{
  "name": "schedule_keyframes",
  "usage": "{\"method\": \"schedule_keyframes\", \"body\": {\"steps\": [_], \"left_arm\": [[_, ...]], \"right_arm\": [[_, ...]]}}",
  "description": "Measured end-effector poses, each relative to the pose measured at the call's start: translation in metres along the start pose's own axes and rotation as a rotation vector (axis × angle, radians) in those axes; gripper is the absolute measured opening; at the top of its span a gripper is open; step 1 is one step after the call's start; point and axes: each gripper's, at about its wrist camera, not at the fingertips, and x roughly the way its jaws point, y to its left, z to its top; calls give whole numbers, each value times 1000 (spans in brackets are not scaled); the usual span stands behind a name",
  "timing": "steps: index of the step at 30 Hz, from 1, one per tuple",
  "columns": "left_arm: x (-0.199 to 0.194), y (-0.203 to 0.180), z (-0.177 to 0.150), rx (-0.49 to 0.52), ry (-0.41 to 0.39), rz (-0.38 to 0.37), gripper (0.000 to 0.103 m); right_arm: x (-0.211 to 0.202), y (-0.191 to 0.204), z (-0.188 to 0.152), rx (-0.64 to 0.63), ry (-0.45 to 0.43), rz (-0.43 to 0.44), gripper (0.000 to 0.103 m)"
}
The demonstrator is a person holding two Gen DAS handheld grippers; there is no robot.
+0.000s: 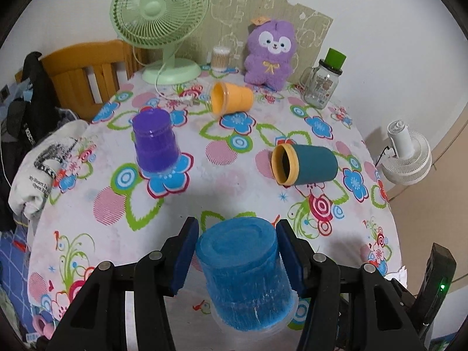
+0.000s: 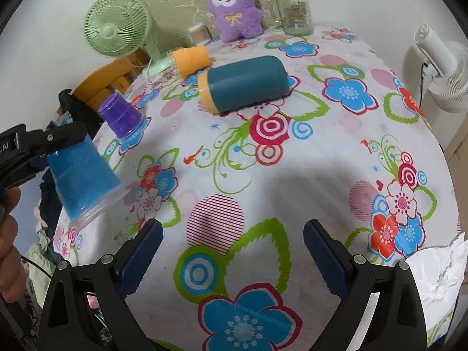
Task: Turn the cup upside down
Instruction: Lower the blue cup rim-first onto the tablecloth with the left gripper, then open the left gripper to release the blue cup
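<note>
1. My left gripper [image 1: 237, 251] has its blue pads on either side of the blue cup [image 1: 245, 275], low in the centre of the left wrist view. The left pad stands a little off the wall and the right pad looks to be touching, so I cannot tell whether I am gripping it or have let go.
2. The blue cup is upside down, base up and clear rim down (slightly tilted in the right wrist view, at the left edge [image 2: 82, 181]), at the table [image 2: 263, 175] edge.
3. My right gripper [image 2: 233, 251] is spread wide with nothing between its fingers, bottom centre of its frame.
4. The purple cup [image 1: 155, 143] stands inverted, left of centre.
5. The orange cup [image 1: 231, 98] and the teal cup [image 1: 304, 165] lie on their sides, upper centre and right of centre.
</note>
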Motion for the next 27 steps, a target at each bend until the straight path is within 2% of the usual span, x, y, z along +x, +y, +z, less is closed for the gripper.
{"method": "schedule_keyframes", "body": {"steps": [7, 19, 25, 27], "left_arm": [[-8, -3, -6, 28, -93, 11, 57], [1, 2, -21, 29, -116, 58, 55], [5, 2, -28, 35, -119, 65, 56], [5, 2, -31, 38, -112, 66, 61]], "right_arm": [[-4, 4, -1, -13, -19, 1, 98], [-16, 5, 2, -12, -87, -37, 98], [-14, 10, 1, -32, -88, -50, 98], [-13, 11, 1, -37, -86, -48, 98]]}}
